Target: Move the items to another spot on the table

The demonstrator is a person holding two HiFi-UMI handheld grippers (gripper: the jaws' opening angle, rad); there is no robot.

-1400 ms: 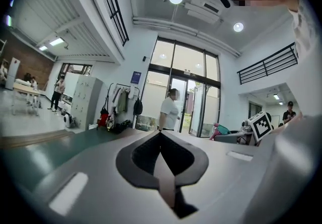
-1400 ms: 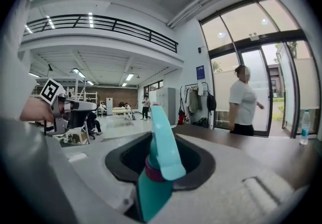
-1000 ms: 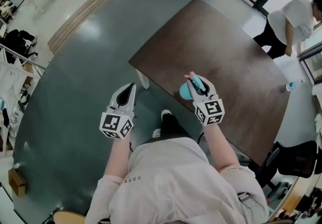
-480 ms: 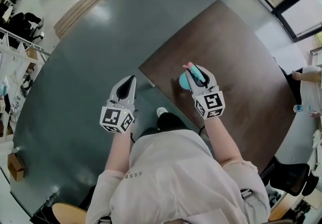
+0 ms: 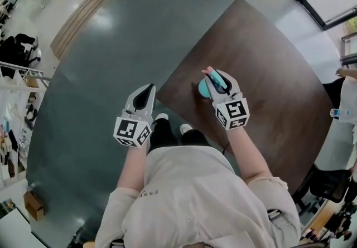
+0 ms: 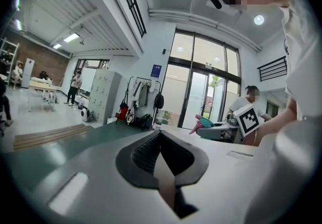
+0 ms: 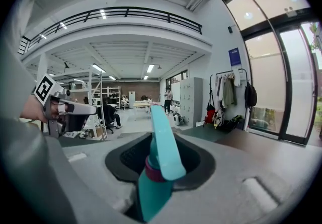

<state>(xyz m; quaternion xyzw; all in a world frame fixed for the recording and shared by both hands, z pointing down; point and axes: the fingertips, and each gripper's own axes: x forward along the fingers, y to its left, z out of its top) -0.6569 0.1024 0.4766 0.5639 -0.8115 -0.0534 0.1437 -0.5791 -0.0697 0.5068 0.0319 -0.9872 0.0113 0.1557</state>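
Swung round since a second ago: near corner of the table [image 5: 268, 57] now just beside the left gripper [image 5: 146, 90], with less bare floor between them than before. Same grip on the spray bottle [image 5: 205, 88] throughout.

Teal, with a dark red collar and a pink nozzle tip. Clamped at the neck by the right gripper [image 5: 216, 78], jaws closed on it, trigger standing up between them, body hanging below and to the left. Carried over the table, just inside its near edge and close to that corner.

Wide, bare brown wood ahead and to the right of the bottle, all the way to the far edges.

Left gripper's jaws pressed together with nothing between them, held over the floor [image 5: 100, 68] just off the corner. Open grey-green floor to the left and ahead. Shoes [image 5: 162, 117] planted right at the near edge. Dark chair [image 5: 326, 183] at the lower right.
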